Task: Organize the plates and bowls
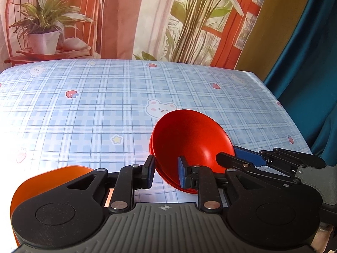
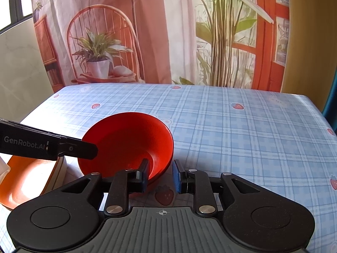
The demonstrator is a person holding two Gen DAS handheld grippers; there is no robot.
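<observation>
Red bowl: tilted, its rim between the parted fingers of both your left gripper and right gripper.

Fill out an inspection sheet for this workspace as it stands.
Surface: table under a blue plaid cloth with strawberry and bear prints.
Job's things: red bowl tilted; orange dish at the near left edge.
Clutter: nothing seen.
Grippers: left tool straddles the bowl's rim, gap visible; right tool straddles the opposite rim, gap visible.
Cables: nothing seen.
Surroundings: printed backdrop of a chair and plants; teal curtain to the right.
</observation>
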